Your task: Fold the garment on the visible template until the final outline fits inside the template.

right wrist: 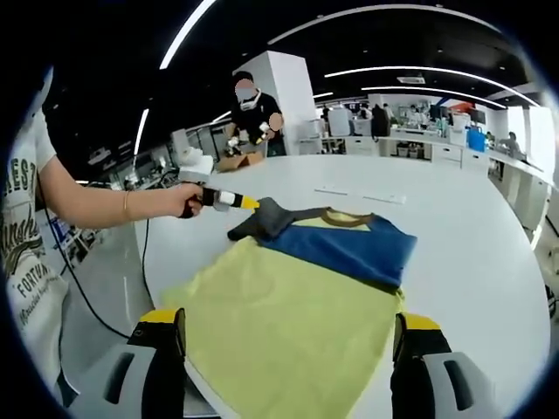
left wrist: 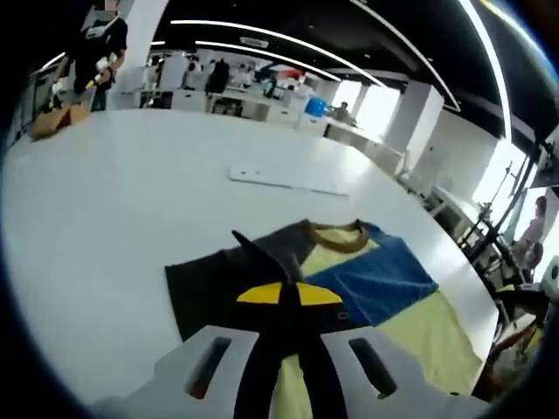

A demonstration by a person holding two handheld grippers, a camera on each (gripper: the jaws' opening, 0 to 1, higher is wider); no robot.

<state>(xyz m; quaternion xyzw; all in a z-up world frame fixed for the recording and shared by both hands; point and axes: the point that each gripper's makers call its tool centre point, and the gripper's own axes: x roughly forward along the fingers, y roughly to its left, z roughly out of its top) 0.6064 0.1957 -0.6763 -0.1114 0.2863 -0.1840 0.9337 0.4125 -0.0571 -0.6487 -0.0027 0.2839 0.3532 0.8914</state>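
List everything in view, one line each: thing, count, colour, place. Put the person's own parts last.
T-shirt: one, yellow body, blue band, brown collar, dark grey sleeve; flat on the table, sleeve lifted.
Table: one, white, under the shirt.
Flat white strip: one, on the table beyond the collar.
Cardboard box: one, brown, far table edge.
Bystander: one, dark top, standing past the table.
Left claw: one, yellow-tipped, shut on the dark grey sleeve.
Right claw: one, yellow-tipped, open over the shirt's hem.
Person's hand: one, holding the left claw.
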